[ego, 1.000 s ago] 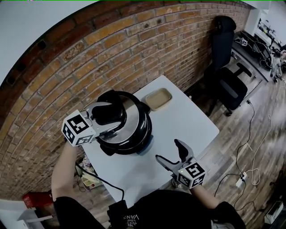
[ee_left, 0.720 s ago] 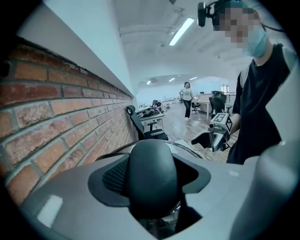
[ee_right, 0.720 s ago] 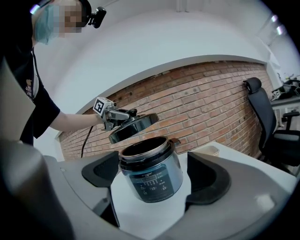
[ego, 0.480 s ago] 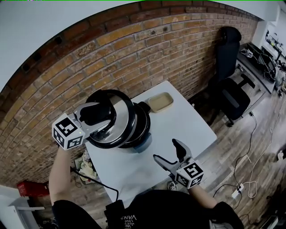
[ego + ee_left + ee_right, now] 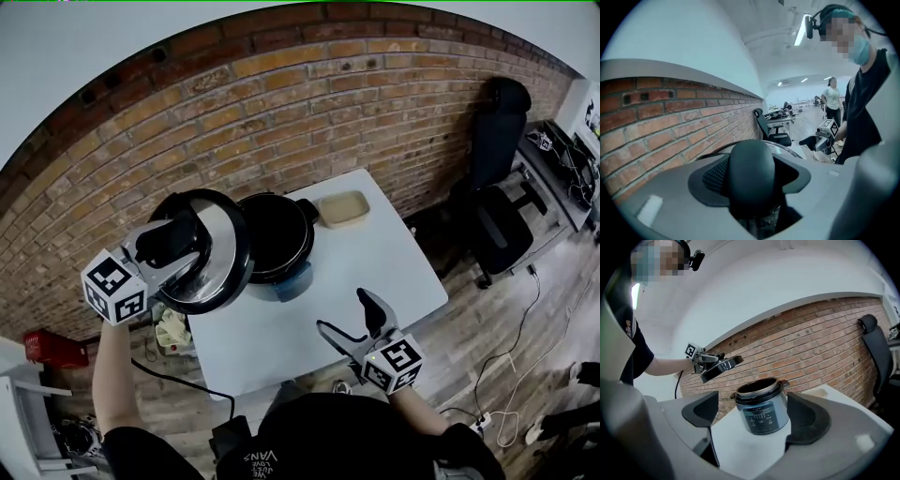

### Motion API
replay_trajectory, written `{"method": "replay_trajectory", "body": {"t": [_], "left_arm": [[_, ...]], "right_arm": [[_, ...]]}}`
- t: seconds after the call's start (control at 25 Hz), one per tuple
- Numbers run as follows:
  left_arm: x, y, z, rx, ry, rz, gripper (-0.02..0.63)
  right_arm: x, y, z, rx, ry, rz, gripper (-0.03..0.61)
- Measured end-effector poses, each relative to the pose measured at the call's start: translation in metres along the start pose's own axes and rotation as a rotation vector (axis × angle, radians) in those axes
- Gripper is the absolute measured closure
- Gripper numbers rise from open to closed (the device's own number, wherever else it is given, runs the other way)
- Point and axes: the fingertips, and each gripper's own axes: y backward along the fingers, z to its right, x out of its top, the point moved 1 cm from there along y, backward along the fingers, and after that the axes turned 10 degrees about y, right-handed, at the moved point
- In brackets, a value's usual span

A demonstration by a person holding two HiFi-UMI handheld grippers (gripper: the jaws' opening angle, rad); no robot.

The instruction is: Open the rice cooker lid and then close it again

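Note:
The rice cooker (image 5: 278, 246) stands uncovered on the white table (image 5: 384, 267), its dark inner pot showing. Its round lid (image 5: 208, 255) hangs tilted in the air to the cooker's left, past the table's edge. My left gripper (image 5: 171, 246) is shut on the lid's black knob (image 5: 752, 168), which fills the gap between the jaws. In the right gripper view the cooker (image 5: 761, 409) faces me with its control panel, and the lid (image 5: 721, 366) hovers up to its left. My right gripper (image 5: 349, 321) is open and holds nothing, near the table's front edge.
A beige tray (image 5: 342, 208) lies behind the cooker by the brick wall (image 5: 309, 103). A black office chair (image 5: 502, 197) stands to the right. A black cable (image 5: 178, 384) and clutter (image 5: 172, 330) lie on the floor left of the table. A person (image 5: 831, 98) stands far off.
The left gripper has lifted the lid off the cooker and carried it up and to the left, tilting it. The pot now stands uncovered. The right gripper has barely shifted.

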Motion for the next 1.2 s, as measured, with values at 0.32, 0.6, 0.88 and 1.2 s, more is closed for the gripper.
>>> {"method": "replay_trajectory", "body": {"t": [0.32, 0.6, 0.88, 1.2], "left_arm": [[-0.033, 0.047, 0.018, 0.190, 0.122, 0.028, 0.334], [-0.066, 0.076, 0.038, 0.322, 0.214, 0.046, 0.334], [-0.086, 0.080, 0.047, 0.364, 0.254, 0.036, 0.334], [-0.073, 0.046, 0.033, 0.304, 0.234, 0.024, 0.334]], "right_arm": [[-0.005, 0.018, -0.003, 0.086, 0.016, -0.013, 0.124], [-0.010, 0.024, -0.008, 0.147, 0.027, -0.027, 0.124], [-0.012, 0.026, -0.008, 0.172, 0.039, -0.039, 0.124], [-0.007, 0.022, 0.004, 0.135, 0.032, -0.030, 0.124]]}}
